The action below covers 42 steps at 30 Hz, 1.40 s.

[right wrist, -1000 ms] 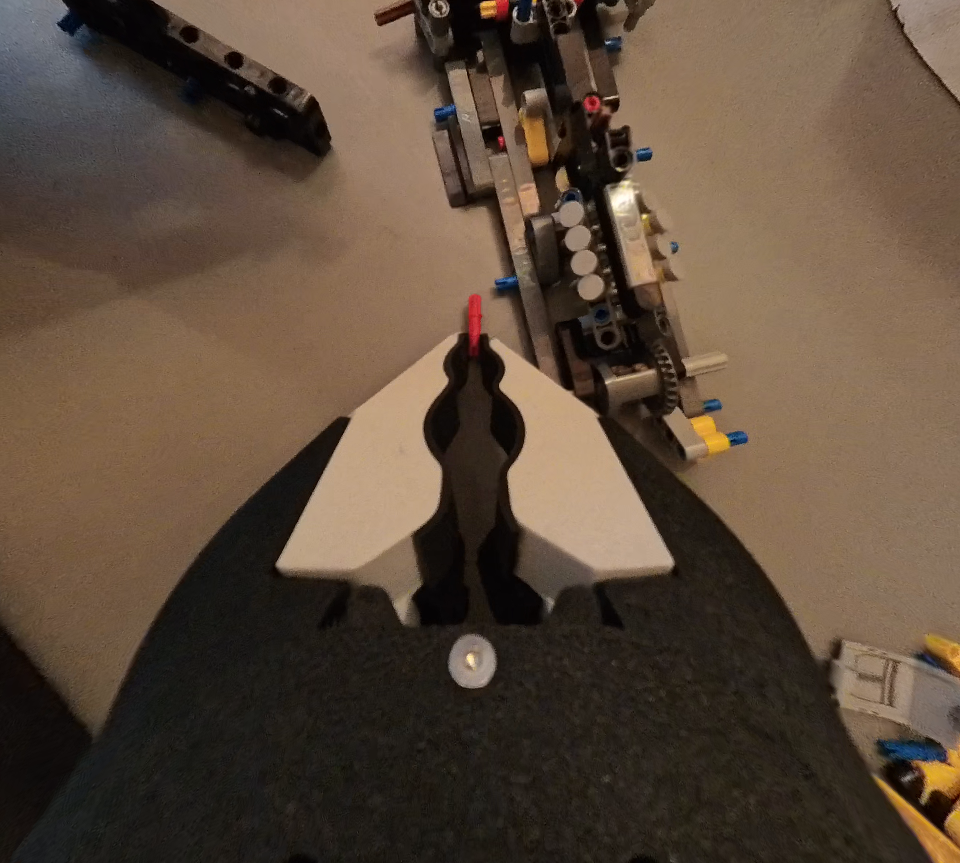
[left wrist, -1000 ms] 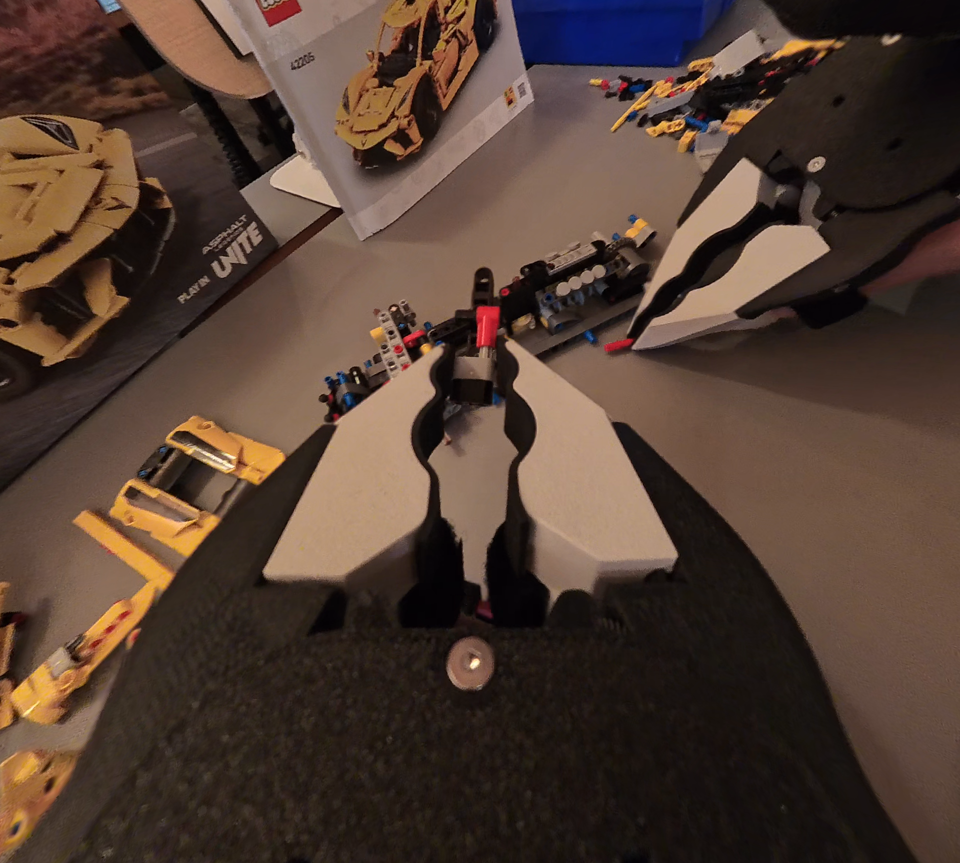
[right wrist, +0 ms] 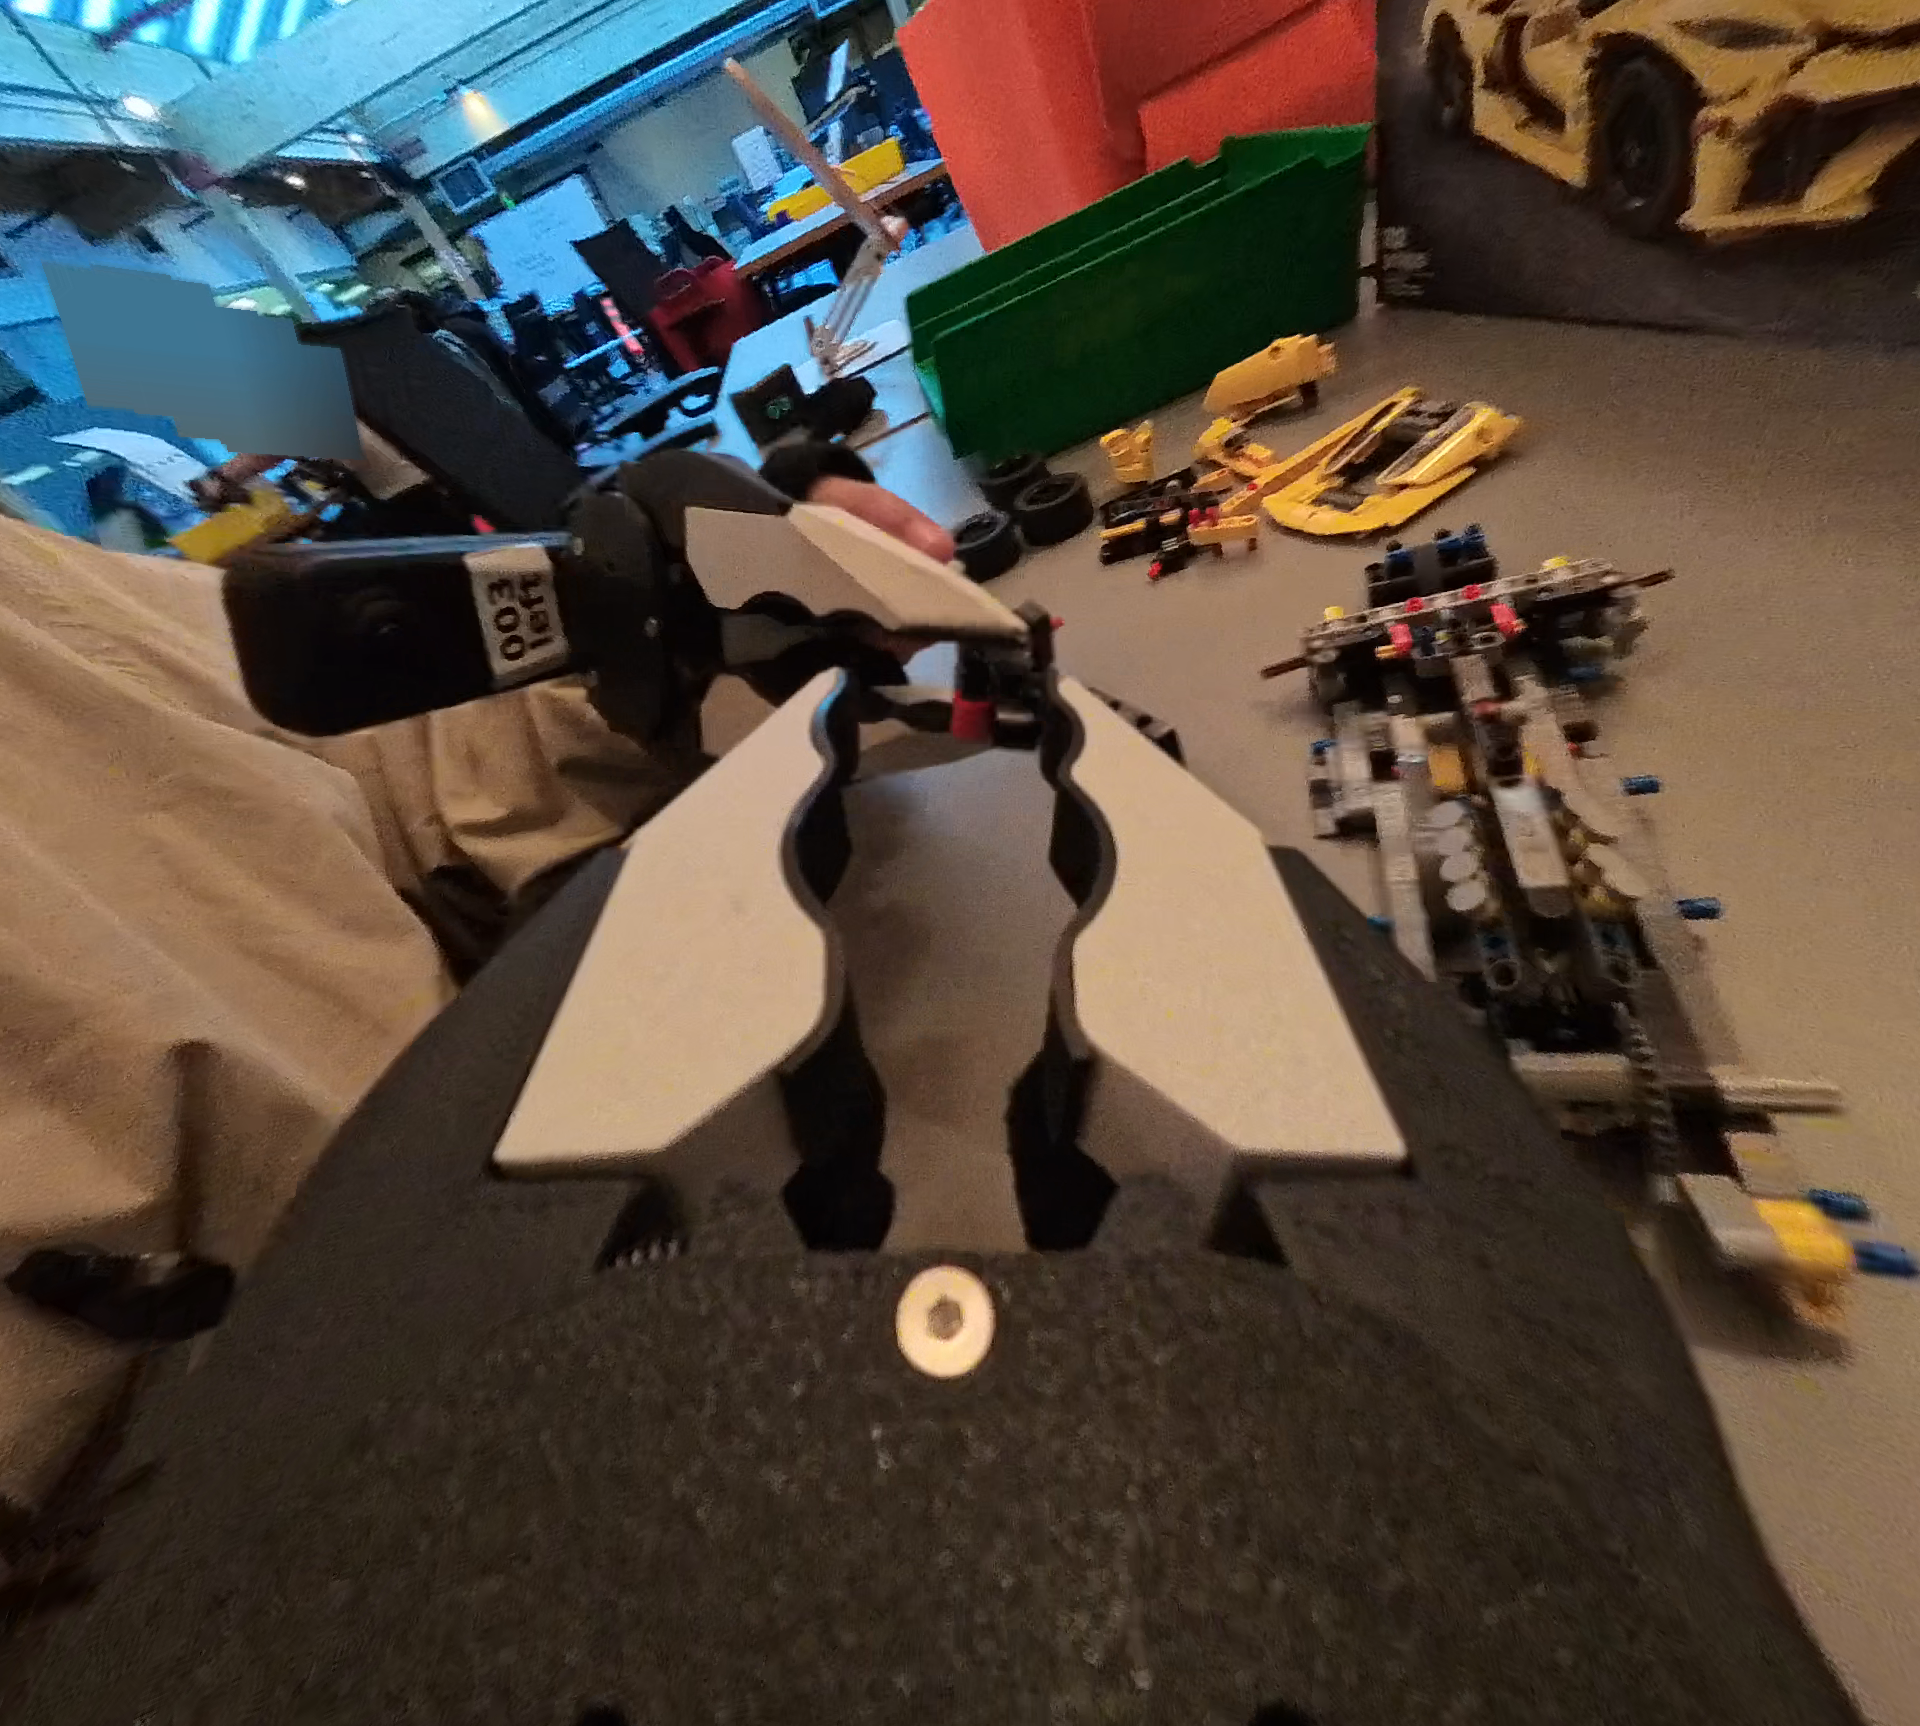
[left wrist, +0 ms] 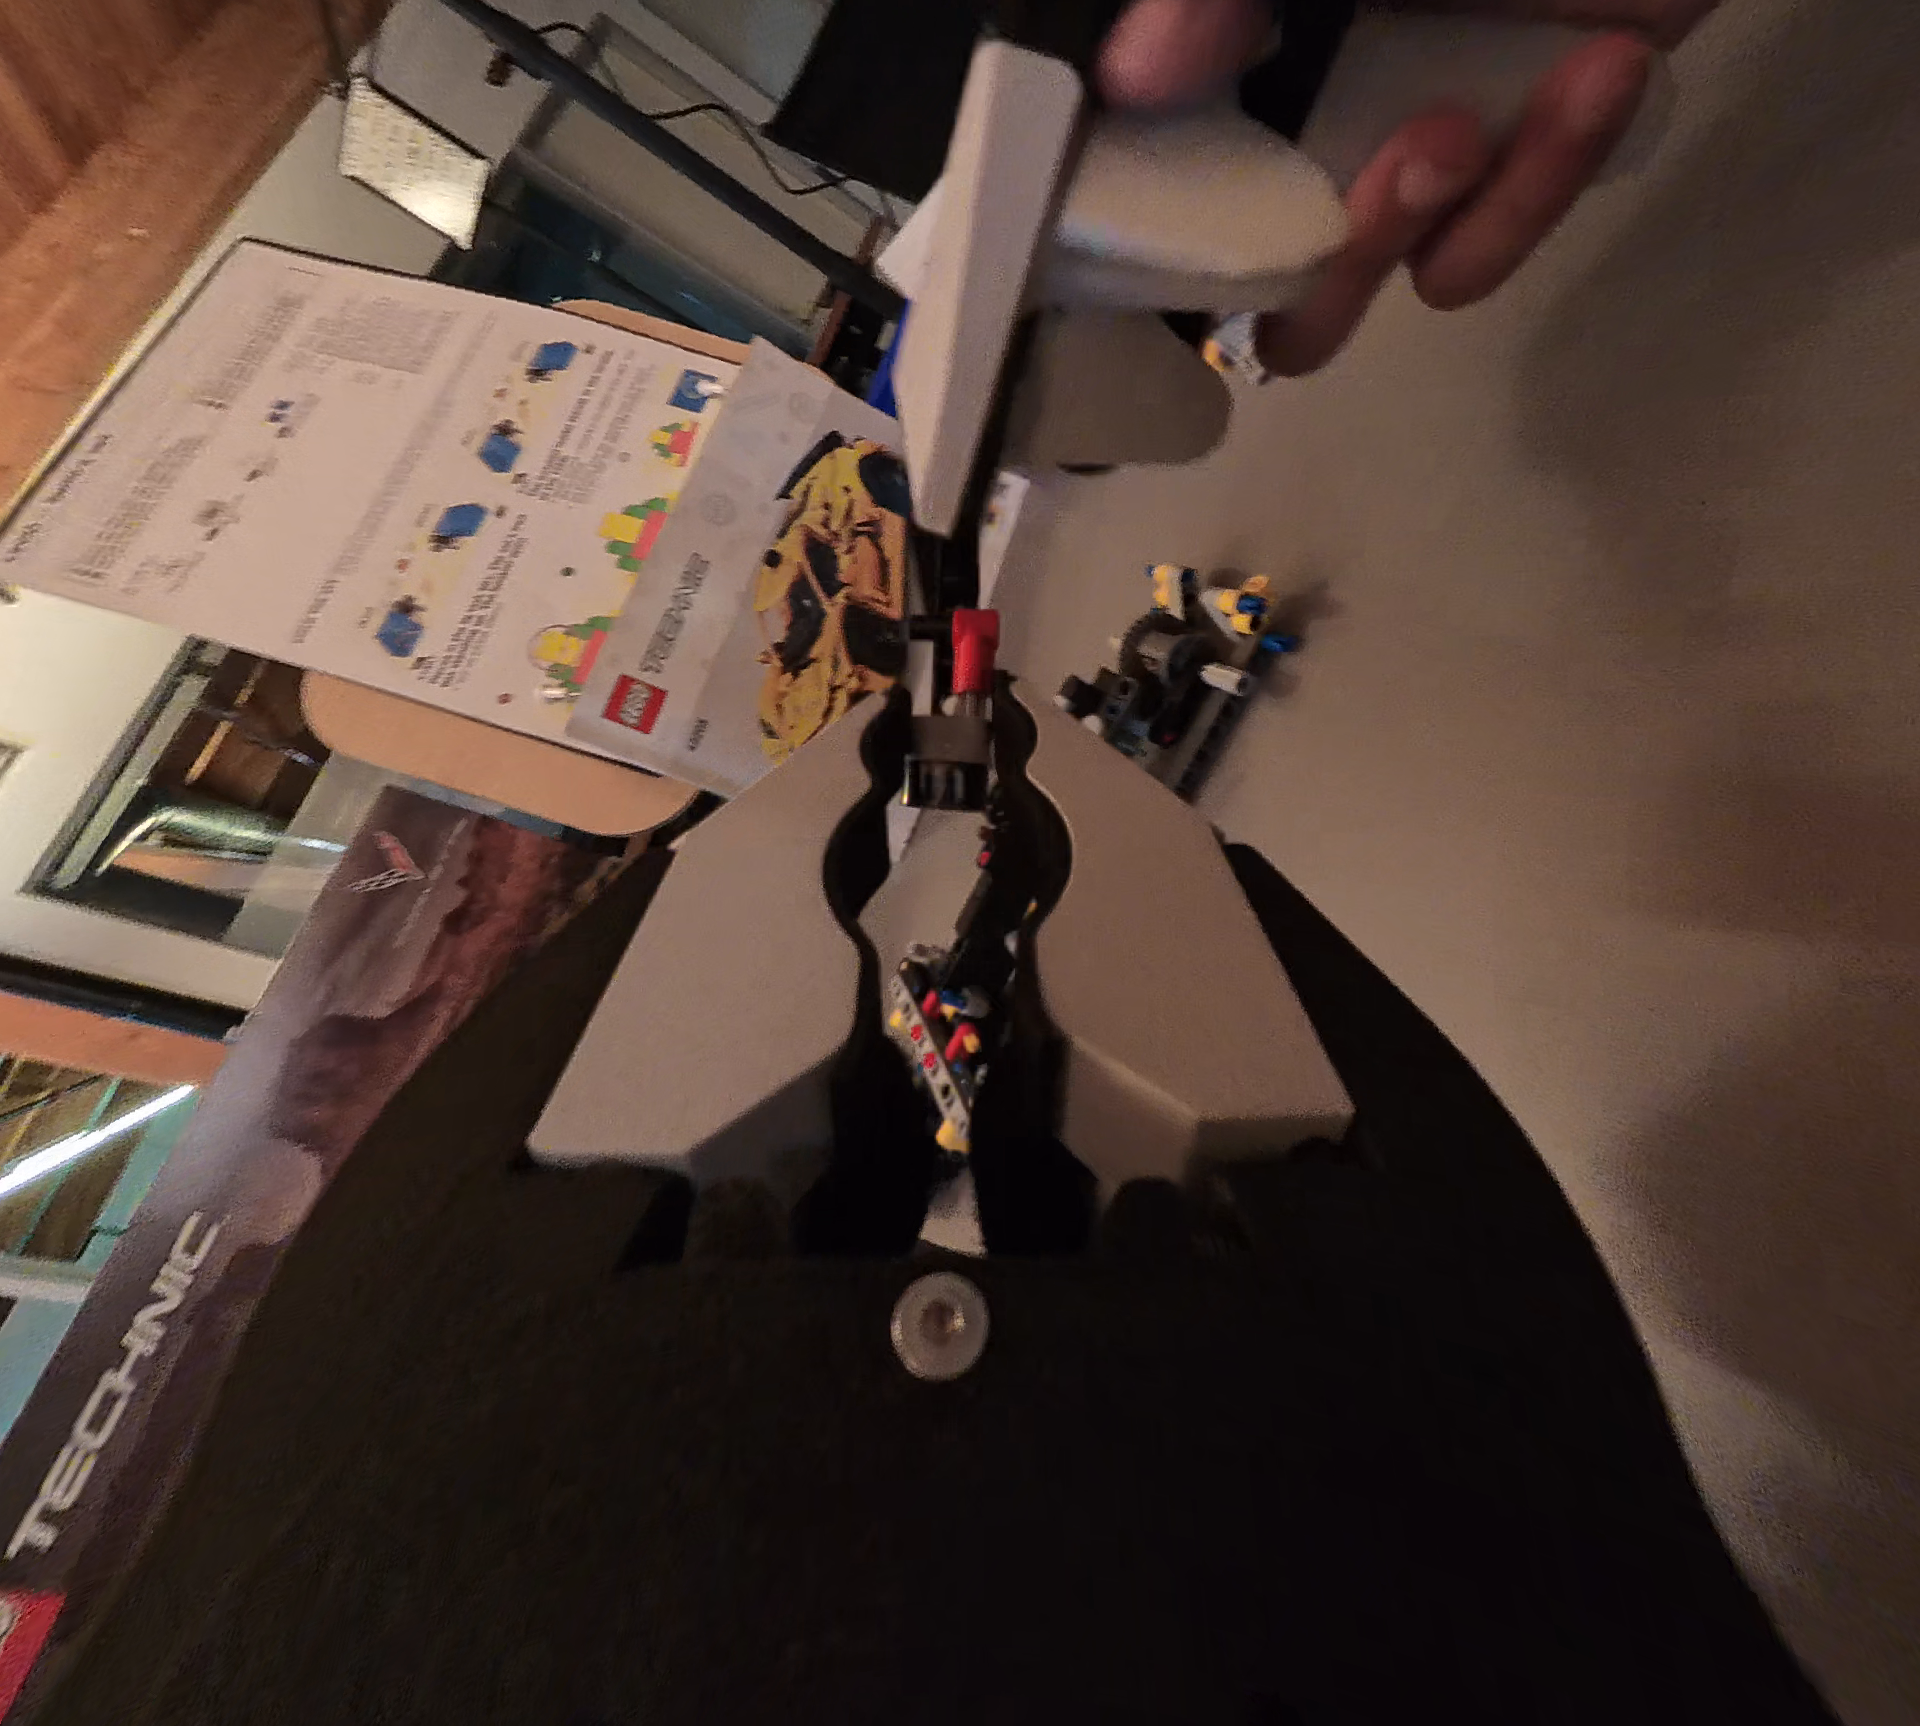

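Your left gripper (left wrist: 951, 741) has risen off the counter (right wrist: 1714, 481) and rolled sideways, clamped on a small red-and-black piece (left wrist: 971, 648). Your right gripper (right wrist: 951, 700), shut on a red pin a second ago, now gapes open at that piece. The chassis (right wrist: 1507, 845) lies to its right.

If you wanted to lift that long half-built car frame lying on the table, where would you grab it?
Probably across the narrow middle of the car frame, coming straight down from above. Its long sides look flat and parallel there, while both ends are wider and bristle with pins and an axle.
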### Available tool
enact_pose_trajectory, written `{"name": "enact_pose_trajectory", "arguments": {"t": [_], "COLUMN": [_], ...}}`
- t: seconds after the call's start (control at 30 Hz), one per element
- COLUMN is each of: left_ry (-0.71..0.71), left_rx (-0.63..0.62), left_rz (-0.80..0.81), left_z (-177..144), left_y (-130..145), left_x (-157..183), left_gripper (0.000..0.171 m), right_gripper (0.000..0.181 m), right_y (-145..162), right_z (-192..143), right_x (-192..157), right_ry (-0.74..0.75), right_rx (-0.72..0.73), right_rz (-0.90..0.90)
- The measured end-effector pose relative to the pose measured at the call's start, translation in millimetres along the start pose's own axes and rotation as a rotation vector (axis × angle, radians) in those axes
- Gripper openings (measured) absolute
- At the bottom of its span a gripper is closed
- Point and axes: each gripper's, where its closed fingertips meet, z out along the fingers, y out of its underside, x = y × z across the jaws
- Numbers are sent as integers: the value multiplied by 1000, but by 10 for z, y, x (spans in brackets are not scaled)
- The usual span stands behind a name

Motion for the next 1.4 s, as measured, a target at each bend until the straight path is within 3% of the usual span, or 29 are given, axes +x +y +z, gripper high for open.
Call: {"name": "enact_pose_trajectory", "arguments": {"t": [0.07,0.17,0.43,0.53,1.1,1.27,1.4], "left_ry": [62,110,126,143,216,208,139], "left_rx": [2,2,-27,-28,-53,-69,-65], "left_rz": [-13,-9,112,87,-5,-25,46], "left_z": [6,12,44,43,24,39,70], "left_y": [0,-1,8,13,39,32,-14], "left_x": [102,196,342,360,410,408,360], "left_gripper": [16,16,15,16,15,15,14], "right_gripper": [29,32,24,15,12,6,3], "right_y": [11,145,418,426,444,438,350], "right_z": [-132,-228,-43,-41,19,16,-6], "right_x": [110,109,97,106,75,100,39], "right_ry": [90,68,45,43,4,-11,-110], "right_rx": [6,-65,-193,-195,-156,-138,-84], "right_rz": [-98,-98,-142,-142,-206,-102,140]}}
